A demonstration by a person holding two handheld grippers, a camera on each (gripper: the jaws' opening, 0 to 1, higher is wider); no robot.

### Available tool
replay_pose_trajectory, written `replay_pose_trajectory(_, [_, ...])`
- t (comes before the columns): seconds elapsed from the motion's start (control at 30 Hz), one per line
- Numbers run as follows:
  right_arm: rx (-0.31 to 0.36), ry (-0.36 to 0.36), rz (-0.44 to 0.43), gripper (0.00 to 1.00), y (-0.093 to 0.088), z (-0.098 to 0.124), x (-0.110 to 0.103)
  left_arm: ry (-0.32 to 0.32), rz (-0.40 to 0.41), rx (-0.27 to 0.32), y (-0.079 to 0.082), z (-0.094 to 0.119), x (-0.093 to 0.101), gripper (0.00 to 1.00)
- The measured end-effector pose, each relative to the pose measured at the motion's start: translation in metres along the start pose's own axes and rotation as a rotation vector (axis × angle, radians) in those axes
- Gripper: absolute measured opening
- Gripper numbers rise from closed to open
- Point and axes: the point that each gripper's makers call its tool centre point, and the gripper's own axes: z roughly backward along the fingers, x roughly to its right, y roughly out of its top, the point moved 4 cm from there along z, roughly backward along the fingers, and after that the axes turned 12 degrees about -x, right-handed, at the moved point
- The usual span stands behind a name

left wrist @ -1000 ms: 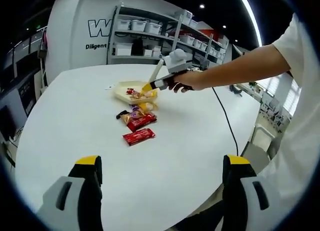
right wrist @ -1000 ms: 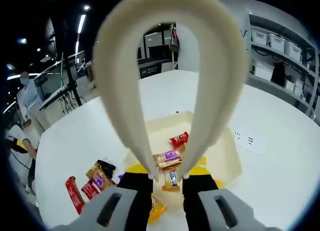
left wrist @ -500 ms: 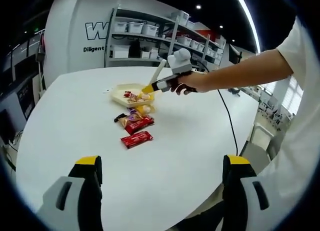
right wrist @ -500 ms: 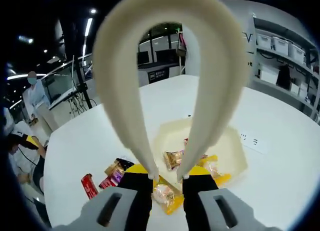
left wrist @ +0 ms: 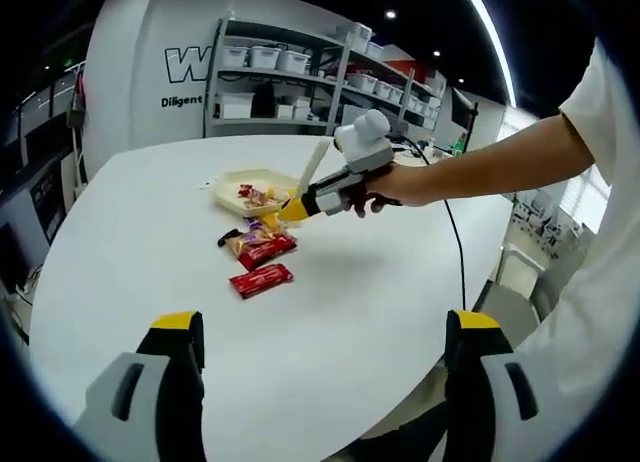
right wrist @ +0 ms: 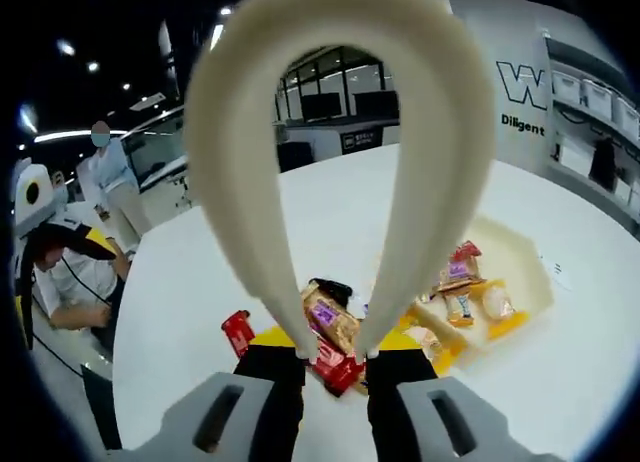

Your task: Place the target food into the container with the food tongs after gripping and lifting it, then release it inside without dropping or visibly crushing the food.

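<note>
The white worktop (left wrist: pixel 330 312) carries a cream container (right wrist: pixel 520 272) of snacks. The right hand-held gripper (right wrist: pixel 335 357), jaws narrow, clamps cream tongs (right wrist: pixel 330 112), long axis pointing down at loose snack packets (right wrist: pixel 330 327). Left hand-held gripper (left wrist: pixel 320 327) gapes wide, idle.

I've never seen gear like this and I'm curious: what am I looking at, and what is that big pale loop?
A person holds a hand gripper in each hand, each with a camera looking along its jaws. The left gripper is open above a white table. Its view shows the right gripper, which clamps pale food tongs: that's the loop. On the table, wrapped snacks lie beside a shallow cream tray holding more. The tongs hold nothing.
</note>
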Motion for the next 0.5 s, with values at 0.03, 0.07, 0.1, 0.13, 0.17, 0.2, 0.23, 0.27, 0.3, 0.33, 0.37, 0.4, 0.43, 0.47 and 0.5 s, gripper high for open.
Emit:
replay_pose_trajectory(0.03, [-0.004, 0.010, 0.003, 0.17, -0.001, -0.001, -0.004, 0.000, -0.001, -0.001, 0.000, 0.000, 0.001, 0.99])
replay_pose_trajectory(0.07, [-0.003, 0.016, 0.011, 0.17, -0.001, -0.002, -0.007, 0.001, -0.004, -0.002, -0.001, 0.001, 0.001, 0.99])
replay_pose_trajectory(0.1, [-0.008, 0.026, 0.019, 0.17, -0.002, -0.003, -0.013, 0.001, -0.003, -0.002, -0.001, 0.001, 0.002, 0.99])
replay_pose_trajectory(0.13, [-0.010, 0.031, 0.021, 0.17, -0.003, -0.004, -0.016, 0.000, -0.001, -0.002, -0.002, 0.001, 0.002, 0.99])
replay_pose_trajectory(0.17, [-0.011, 0.044, 0.030, 0.17, -0.003, -0.006, -0.020, 0.000, -0.001, -0.002, -0.002, 0.001, 0.002, 0.99])
replay_pose_trajectory(0.2, [-0.012, 0.054, 0.032, 0.17, -0.002, -0.007, -0.024, 0.001, -0.002, -0.002, -0.002, 0.002, 0.003, 0.99])
replay_pose_trajectory(0.23, [-0.014, 0.061, 0.038, 0.17, -0.002, -0.009, -0.027, 0.002, -0.002, -0.002, -0.002, 0.002, 0.003, 0.99])
replay_pose_trajectory(0.27, [-0.018, 0.064, 0.047, 0.17, -0.002, -0.011, -0.030, 0.005, -0.003, -0.001, -0.003, 0.003, 0.004, 0.99])
replay_pose_trajectory(0.3, [-0.019, 0.075, 0.050, 0.17, -0.002, -0.012, -0.033, 0.006, -0.003, 0.002, -0.003, 0.004, 0.004, 0.99])
replay_pose_trajectory(0.33, [-0.020, 0.084, 0.050, 0.17, -0.002, -0.014, -0.035, 0.007, 0.001, 0.002, -0.003, 0.004, 0.004, 0.99])
replay_pose_trajectory(0.37, [-0.020, 0.088, 0.057, 0.17, -0.002, -0.015, -0.037, 0.008, 0.001, 0.003, -0.003, 0.005, 0.005, 0.99])
replay_pose_trajectory(0.4, [-0.024, 0.096, 0.072, 0.17, -0.001, -0.018, -0.040, 0.012, 0.000, 0.004, -0.004, 0.006, 0.005, 0.99])
replay_pose_trajectory(0.43, [-0.028, 0.104, 0.079, 0.17, -0.001, -0.019, -0.042, 0.013, 0.001, 0.003, -0.004, 0.007, 0.005, 0.99])
replay_pose_trajectory(0.47, [-0.029, 0.117, 0.094, 0.17, -0.001, -0.022, -0.045, 0.013, 0.002, 0.003, -0.005, 0.007, 0.005, 0.99])
replay_pose_trajectory(0.5, [-0.027, 0.125, 0.112, 0.17, 0.000, -0.023, -0.047, 0.015, 0.005, 0.003, -0.006, 0.008, 0.005, 0.99])
